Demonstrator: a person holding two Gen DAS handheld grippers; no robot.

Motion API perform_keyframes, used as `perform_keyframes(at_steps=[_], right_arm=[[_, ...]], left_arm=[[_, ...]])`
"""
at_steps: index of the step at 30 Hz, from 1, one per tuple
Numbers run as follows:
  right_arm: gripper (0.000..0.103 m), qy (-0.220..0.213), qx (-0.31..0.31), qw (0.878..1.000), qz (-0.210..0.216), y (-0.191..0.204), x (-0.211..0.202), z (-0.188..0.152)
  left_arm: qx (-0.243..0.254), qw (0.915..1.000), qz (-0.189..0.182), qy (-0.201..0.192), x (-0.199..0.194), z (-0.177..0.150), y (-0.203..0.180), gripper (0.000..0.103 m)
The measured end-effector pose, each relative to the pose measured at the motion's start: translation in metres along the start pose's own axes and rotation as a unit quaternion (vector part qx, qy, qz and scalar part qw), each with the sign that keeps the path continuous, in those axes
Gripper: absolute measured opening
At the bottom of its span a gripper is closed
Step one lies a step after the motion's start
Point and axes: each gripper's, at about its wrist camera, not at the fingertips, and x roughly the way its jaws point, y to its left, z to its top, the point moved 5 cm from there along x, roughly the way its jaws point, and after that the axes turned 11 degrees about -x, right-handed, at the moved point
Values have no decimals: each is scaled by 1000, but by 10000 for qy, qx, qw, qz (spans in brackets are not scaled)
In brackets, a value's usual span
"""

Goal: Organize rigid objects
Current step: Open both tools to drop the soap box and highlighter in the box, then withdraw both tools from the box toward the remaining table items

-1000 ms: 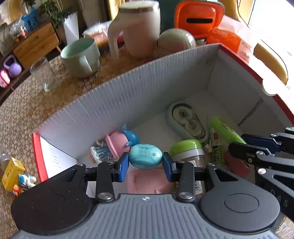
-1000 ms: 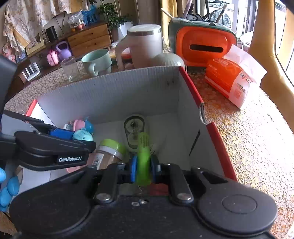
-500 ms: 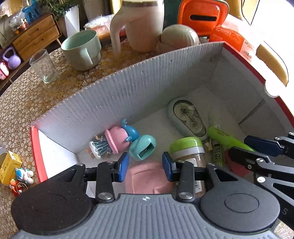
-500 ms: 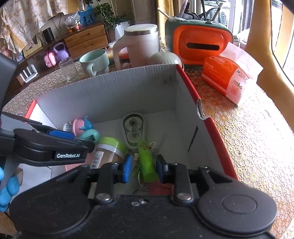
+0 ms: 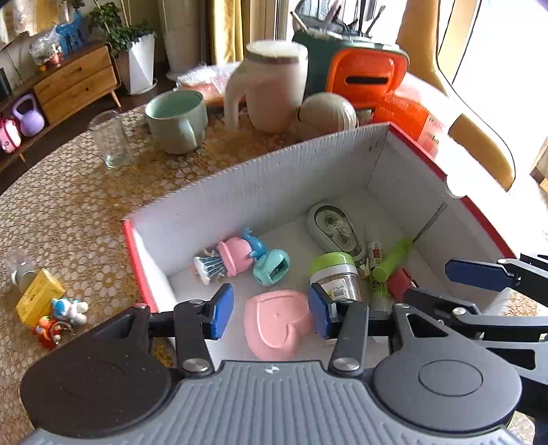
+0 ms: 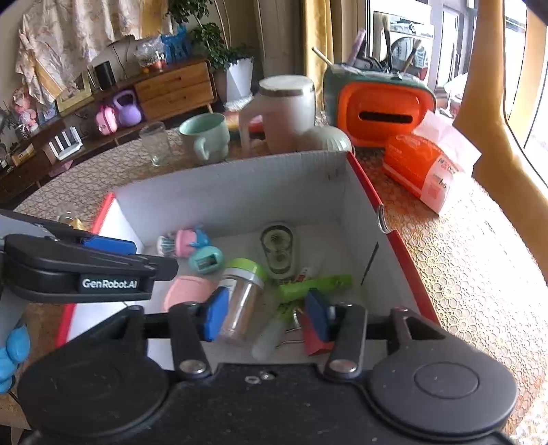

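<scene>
Both released: teal sharpener (image 5: 272,267) and green marker (image 6: 315,284) now rest mid-frame in the box (image 5: 274,181); left gripper (image 5: 270,313) and right gripper (image 6: 267,316) gape empty.

Sunlit living room: wooden drawer chest (image 6: 174,90) against the far wall, potted plant in white planter (image 6: 236,77) beside it, yellow curtains (image 5: 226,30), bright window (image 6: 534,85) at right, lace-patterned tablecloth (image 5: 68,205).

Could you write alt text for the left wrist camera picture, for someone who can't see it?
An open, empty left claw hovers over a white box holding a pink heart-shaped dish, a teal sharpener, a green-lidded jar and a green marker. Behind the box on the table stand a mint mug and a glass.
</scene>
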Motion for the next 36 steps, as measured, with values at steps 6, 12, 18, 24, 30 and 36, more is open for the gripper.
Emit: perform_keyframes(at_steps=[6,12,18,24,30,36], right_arm=[[61,-161,13,9999,39,17,-21,-1],[67,-367,4,9992,126,36,-43,-2],[77,-607,22,9979,213,51,-62,-9],[90,-952,-107,9950,292,74,-80,-13],[100,-1245,-202,9912,413,97,-93,-12],[102,-1332,-396,9888,542,124,-96,-10]], left_arm=[[-83,9996,-100,-237,-33,-7,13,47],[-170,9986,-226,-442,-62,-16,25,47],[-252,9972,-340,-620,-89,-31,41,54],[-275,9952,-401,-853,-115,-46,61,62],[-365,9934,-457,-983,-133,-61,83,74],[-509,9914,-477,-1111,-147,-73,108,81]])
